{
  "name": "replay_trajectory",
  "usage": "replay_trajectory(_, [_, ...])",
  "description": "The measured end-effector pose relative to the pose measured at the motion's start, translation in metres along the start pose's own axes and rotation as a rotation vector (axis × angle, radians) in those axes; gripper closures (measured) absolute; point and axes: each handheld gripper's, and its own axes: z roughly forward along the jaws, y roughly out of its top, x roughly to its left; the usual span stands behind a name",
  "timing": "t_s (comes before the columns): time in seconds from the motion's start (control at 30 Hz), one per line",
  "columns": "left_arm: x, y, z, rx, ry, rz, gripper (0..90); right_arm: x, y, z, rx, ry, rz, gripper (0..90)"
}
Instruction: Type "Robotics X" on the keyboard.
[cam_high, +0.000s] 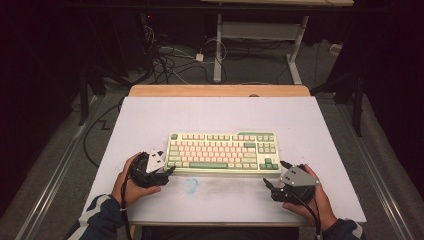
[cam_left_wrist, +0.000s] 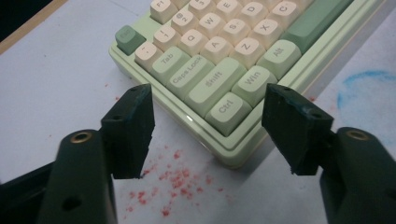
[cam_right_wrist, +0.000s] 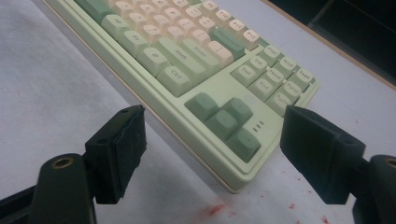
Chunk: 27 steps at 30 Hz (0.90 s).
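Left gripper (cam_left_wrist: 208, 126) fingers apart | keyboard (cam_left_wrist: 233, 70) corner between | right gripper (cam_right_wrist: 215, 154) same

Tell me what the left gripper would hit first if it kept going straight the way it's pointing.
Most likely the keyboard: its near left corner, by the Ctrl key, sits right between the open jaws of the left gripper. How much gap remains is hard to judge.

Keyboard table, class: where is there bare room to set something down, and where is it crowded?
The white mat is bare between the keyboard and the far wooden edge, and along both sides of the keyboard. The near strip between the two hands is free apart from a blue smudge. It is crowded at the keyboard's near corners, where the left tool and right tool sit.
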Motion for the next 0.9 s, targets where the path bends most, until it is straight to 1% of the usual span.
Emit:
replay_trajectory(0.1, [0.002,-0.001,-0.004,0.008,-0.003,-0.005,40.1,0.000,0.000,0.000,0.002,0.000,-0.001,23.3])
replay_trajectory(0.13, [0.002,-0.002,-0.006,0.014,-0.015,-0.008,43.5,0.000,0.000,0.000,0.002,0.000,-0.002,23.4])
replay_trajectory(0.2, [0.003,-0.002,-0.008,0.026,-0.029,-0.005,51.6,0.000,0.000,0.000,0.002,0.000,-0.002,23.4])
replay_trajectory(0.3, [0.002,0.000,-0.010,0.040,-0.059,-0.006,67.7,0.000,0.000,0.000,0.003,0.000,-0.002,23.3])
replay_trajectory(0.37, [0.000,0.001,-0.011,0.045,-0.069,-0.001,78.0,0.000,0.000,0.000,0.002,0.000,-0.001,23.3])
replay_trajectory(0.43, [-0.003,0.002,-0.011,0.060,-0.086,0.008,85.2,0.000,0.000,0.000,0.002,0.001,-0.003,23.4])
replay_trajectory(0.5, [-0.005,0.002,-0.009,0.069,-0.089,0.017,86.8,0.000,0.000,0.000,0.002,0.002,-0.003,23.4])
replay_trajectory(0.57, [-0.007,0.004,-0.008,0.067,-0.096,0.007,87.0,0.000,0.000,0.001,0.005,0.003,-0.003,23.4])
replay_trajectory(0.67, [-0.011,0.010,-0.005,0.058,-0.109,0.005,87.1,0.000,0.000,0.001,0.006,0.004,-0.007,23.3])
replay_trajectory(0.9, [-0.028,0.023,0.010,0.042,-0.158,0.017,87.1,0.001,0.000,0.002,0.010,0.005,-0.006,23.4])
